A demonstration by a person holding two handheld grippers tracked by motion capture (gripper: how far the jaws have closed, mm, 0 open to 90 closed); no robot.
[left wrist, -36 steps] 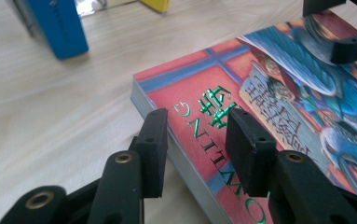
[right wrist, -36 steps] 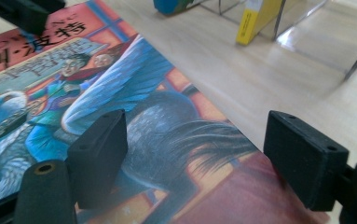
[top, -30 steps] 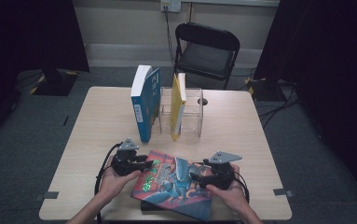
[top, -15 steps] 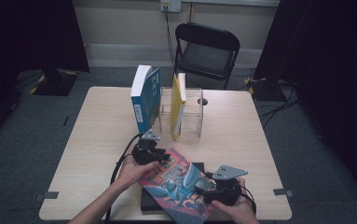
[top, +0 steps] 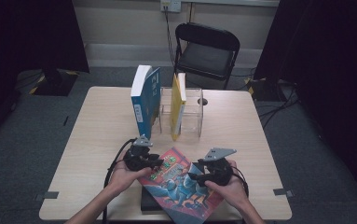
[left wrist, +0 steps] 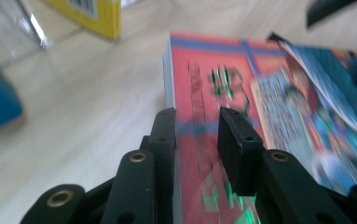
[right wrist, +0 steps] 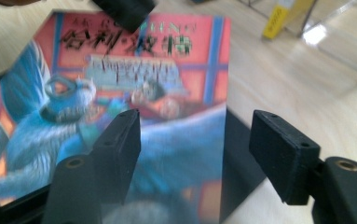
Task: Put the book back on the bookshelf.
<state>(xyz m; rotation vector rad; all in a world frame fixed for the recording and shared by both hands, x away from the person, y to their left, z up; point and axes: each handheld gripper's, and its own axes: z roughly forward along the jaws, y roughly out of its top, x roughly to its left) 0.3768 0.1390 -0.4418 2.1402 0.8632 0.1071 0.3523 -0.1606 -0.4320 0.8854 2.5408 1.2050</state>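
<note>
The left gripper [top: 143,158] is clamping the spine-side edge of the red-and-blue illustrated book [top: 181,182], one jaw lying against the white page block and the other pressing down on the red cover [left wrist: 199,140], so the book's corner is sitting squarely between the jaws and the rest of it is stretching away ahead of them. The right gripper [top: 209,176] is reaching over the opposite edge of the same book, and its jaws have just been closing; they are standing apart, with the book's blue cover edge [right wrist: 185,140] lying between them nearer the left jaw, and a clear gap showing beside the right jaw, so no pad is pressing on it there. A dark book [top: 149,201] is peeking out from under the illustrated one, just below and behind both sets of jaws. Well ahead of the jaws, a clear acrylic book stand [top: 191,112] is holding a yellow book [top: 178,109] upright, and a blue book [top: 144,99] is standing just beside it on the wooden table [top: 97,140]
</note>
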